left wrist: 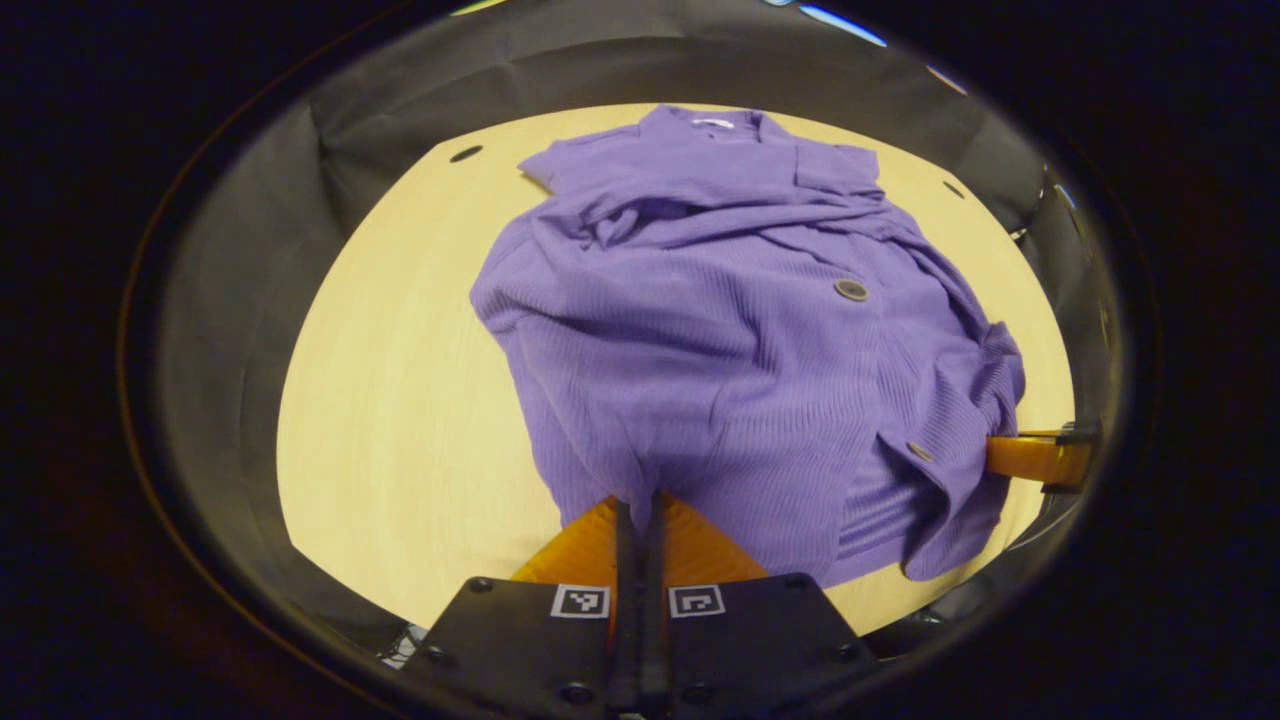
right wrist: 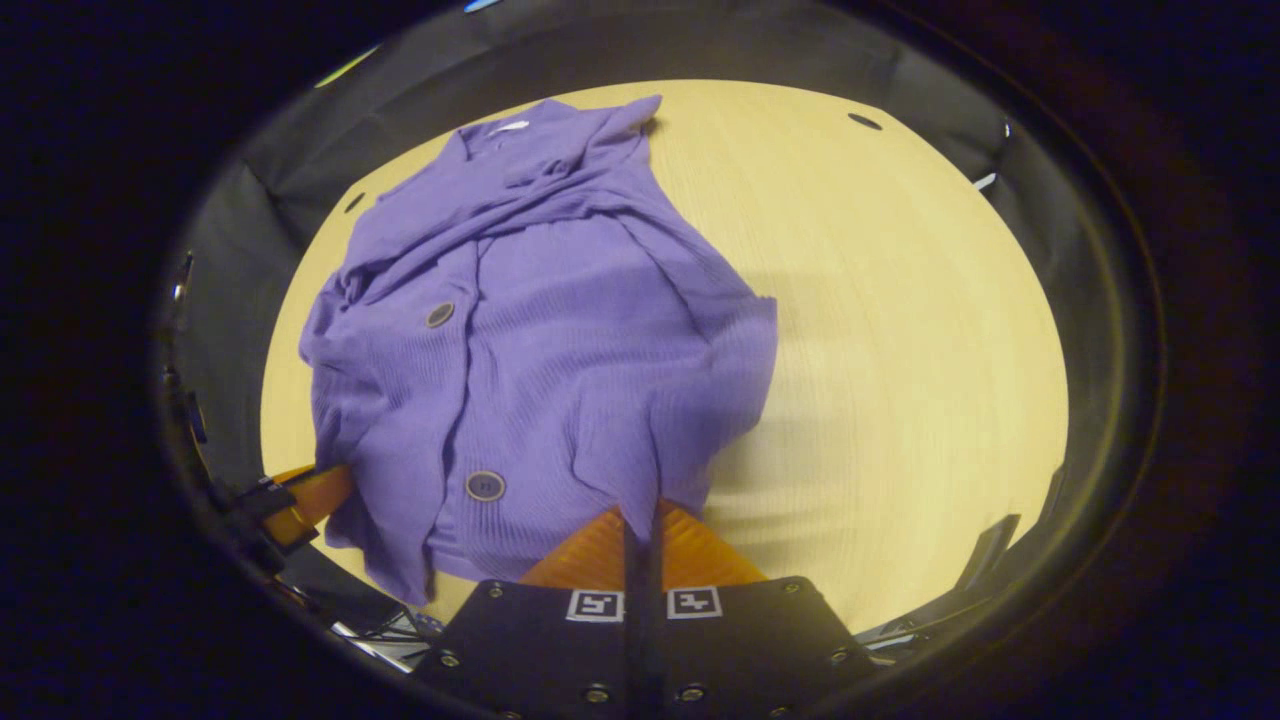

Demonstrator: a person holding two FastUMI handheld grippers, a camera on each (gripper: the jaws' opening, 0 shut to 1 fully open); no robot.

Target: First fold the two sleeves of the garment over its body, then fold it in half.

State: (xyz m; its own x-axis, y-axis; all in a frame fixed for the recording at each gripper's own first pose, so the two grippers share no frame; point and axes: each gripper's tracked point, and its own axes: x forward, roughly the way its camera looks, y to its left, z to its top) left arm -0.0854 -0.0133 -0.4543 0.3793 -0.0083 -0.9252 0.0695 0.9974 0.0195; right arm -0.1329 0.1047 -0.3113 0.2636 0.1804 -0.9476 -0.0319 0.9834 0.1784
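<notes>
I hold my left gripper (left wrist: 637, 500) low at the near edge of the light wooden tabletop (left wrist: 400, 400), its two fingers pressed together on the near hem of the purple ribbed knit cardigan (left wrist: 720, 330). In the left gripper view the cloth rises from my fingertips in a lifted fold, and the rest of the garment lies rumpled on the table, collar at the far side.

My right gripper (right wrist: 640, 510) is likewise closed tight on the hem at the other near corner; in the right gripper view the cardigan (right wrist: 540, 330) spreads away to the left of my fingers and the bare table (right wrist: 900, 350) lies to the right.

Both sleeves lie folded across the upper body in bunched bands. A round dark button (left wrist: 851, 290) sits near the middle of the front, and a second button (right wrist: 485, 486) is close to the hem. In each view I can see the other gripper at the side, touching the garment's hem.
</notes>
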